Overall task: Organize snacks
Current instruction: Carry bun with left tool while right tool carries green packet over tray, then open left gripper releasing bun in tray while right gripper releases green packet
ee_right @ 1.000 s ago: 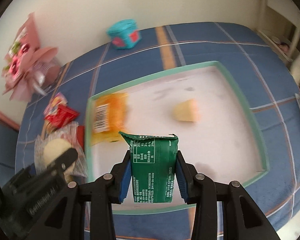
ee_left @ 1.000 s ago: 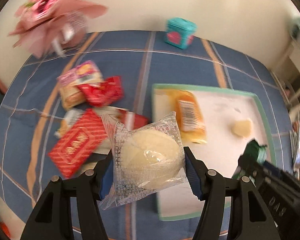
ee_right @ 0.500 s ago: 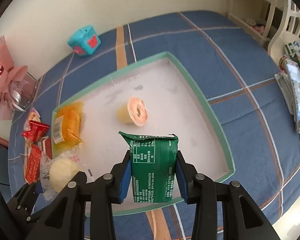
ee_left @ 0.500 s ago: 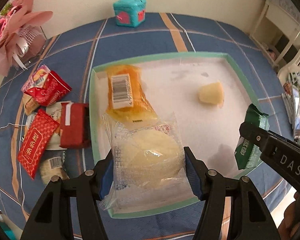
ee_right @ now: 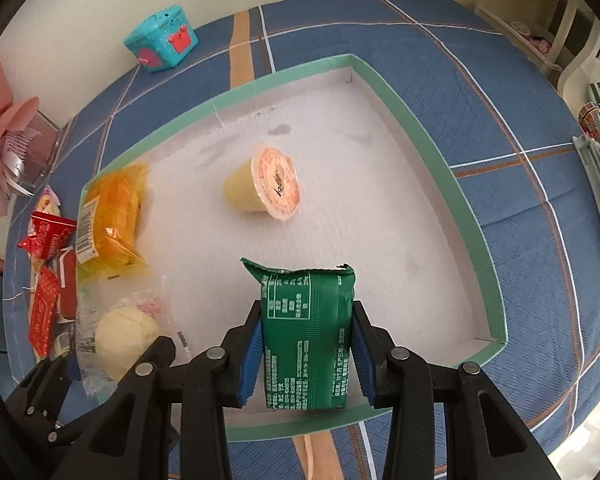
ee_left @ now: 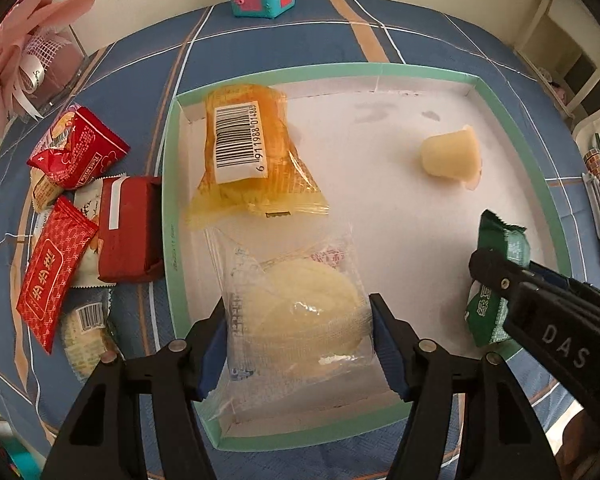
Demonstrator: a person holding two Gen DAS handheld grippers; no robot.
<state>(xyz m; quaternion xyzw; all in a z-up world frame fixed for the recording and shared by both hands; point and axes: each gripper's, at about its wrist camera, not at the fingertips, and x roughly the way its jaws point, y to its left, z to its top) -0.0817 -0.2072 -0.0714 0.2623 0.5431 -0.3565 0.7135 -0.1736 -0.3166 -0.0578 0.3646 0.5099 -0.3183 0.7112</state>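
Left hand-held gripper (ee_left: 298, 344) clamps clear pastry packet (ee_left: 296, 312); right hand-held gripper (ee_right: 306, 354), "DAS"-marked, green packet (ee_right: 306, 336).

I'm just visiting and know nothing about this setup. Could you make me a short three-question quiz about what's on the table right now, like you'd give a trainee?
1. True or false: the left tool holds a clear-wrapped pastry over the tray.
2. What colour is the packet in the right tool? A) red B) green C) orange
3. Fill in: the jelly cup in the tray lies on its ____.

Key
1. True; the tool is shut on it.
2. B; the red packets lie on the cloth left of the tray, and the orange bag is inside it.
3. Side; its lid faces sideways.
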